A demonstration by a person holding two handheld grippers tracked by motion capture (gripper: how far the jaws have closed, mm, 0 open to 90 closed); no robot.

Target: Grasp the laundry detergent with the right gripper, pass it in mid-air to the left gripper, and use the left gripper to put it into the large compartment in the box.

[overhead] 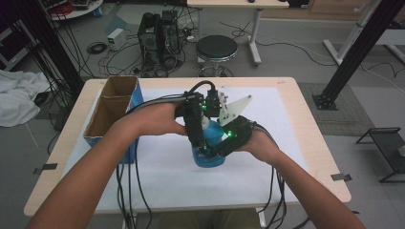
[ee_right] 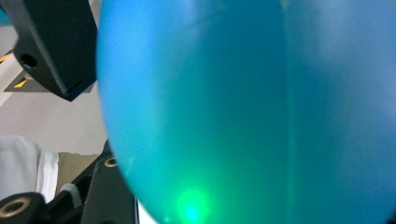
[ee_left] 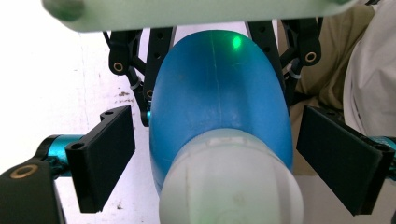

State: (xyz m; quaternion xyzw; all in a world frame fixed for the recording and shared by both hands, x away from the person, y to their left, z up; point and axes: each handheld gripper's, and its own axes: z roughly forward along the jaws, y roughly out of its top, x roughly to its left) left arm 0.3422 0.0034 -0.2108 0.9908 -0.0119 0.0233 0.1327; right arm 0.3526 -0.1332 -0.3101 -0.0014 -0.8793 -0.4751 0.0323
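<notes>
A blue bottle (overhead: 212, 160) with a white cap (overhead: 208, 125) is held above the white sheet at the table's middle. My right gripper (overhead: 210, 150) comes in from the right and is shut on the bottle's blue body (ee_right: 243, 107), which looms close in the right gripper view. My left gripper (overhead: 203, 128) reaches in from the left and points down along the bottle. In the left gripper view its fingers (ee_left: 105, 154) stand either side of the white cap (ee_left: 229, 182) with a gap on each side, so my left gripper (ee_left: 210, 168) is open. The right gripper's black linkages (ee_left: 156, 56) show behind the bottle (ee_left: 219, 88).
An open cardboard box (overhead: 112, 107) with a blue side stands at the table's left. A white sheet (overhead: 162, 167) covers most of the wooden tabletop (overhead: 310, 143). Cables trail off the near edge. A black stool (overhead: 217, 47) and computer gear stand on the floor beyond.
</notes>
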